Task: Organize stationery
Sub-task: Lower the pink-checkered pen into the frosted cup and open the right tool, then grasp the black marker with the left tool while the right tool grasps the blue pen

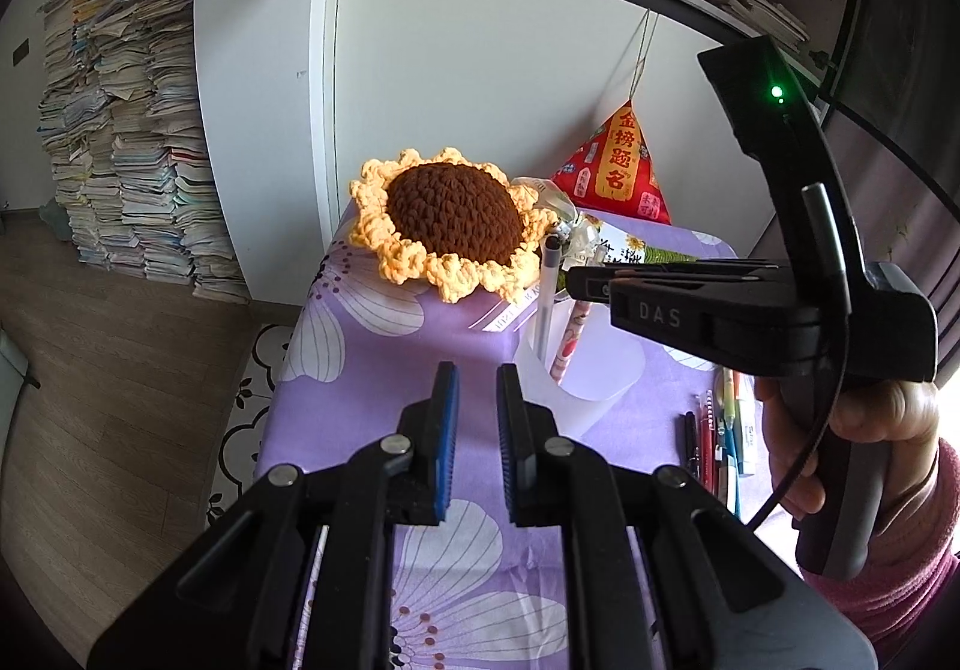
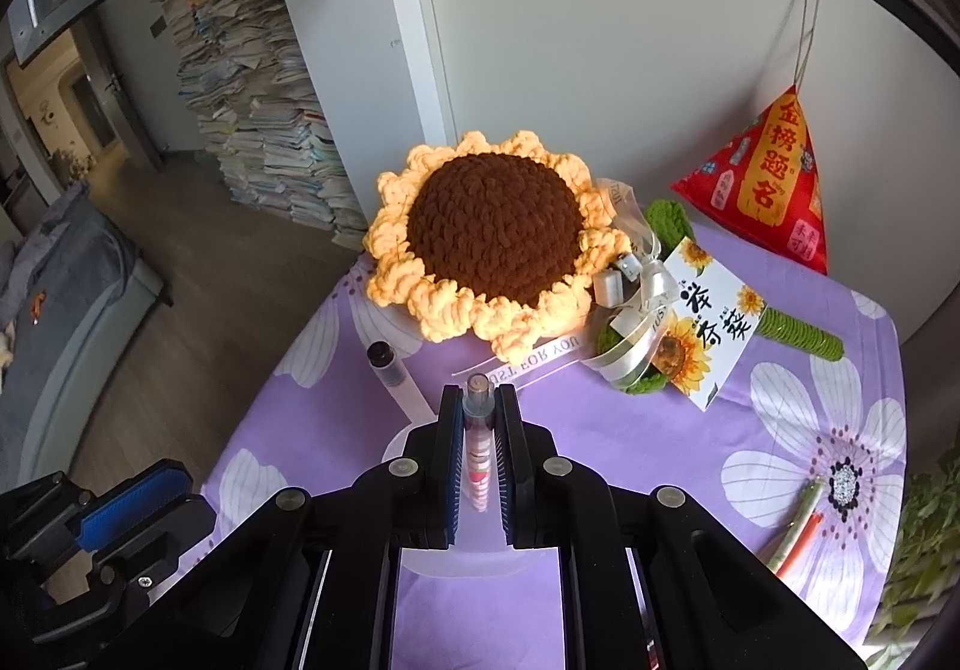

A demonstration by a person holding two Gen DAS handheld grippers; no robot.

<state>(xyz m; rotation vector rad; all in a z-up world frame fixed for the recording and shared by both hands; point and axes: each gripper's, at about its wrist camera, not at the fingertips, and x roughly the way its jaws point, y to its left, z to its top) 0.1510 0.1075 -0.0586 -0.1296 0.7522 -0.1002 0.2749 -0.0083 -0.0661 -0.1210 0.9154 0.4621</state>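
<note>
A crocheted sunflower (image 2: 495, 241) lies on the table (image 2: 798, 322), which is covered by a purple floral cloth. A ribboned card (image 2: 711, 325) sits beside it. A red triangular pouch (image 2: 774, 184) hangs at the wall. Stacked papers (image 1: 129, 129) stand on the floor.

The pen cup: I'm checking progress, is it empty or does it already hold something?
Not empty. The translucent pen cup holds a clear pen standing upright, and the right claw is lowering a pink patterned pen into it.
</note>
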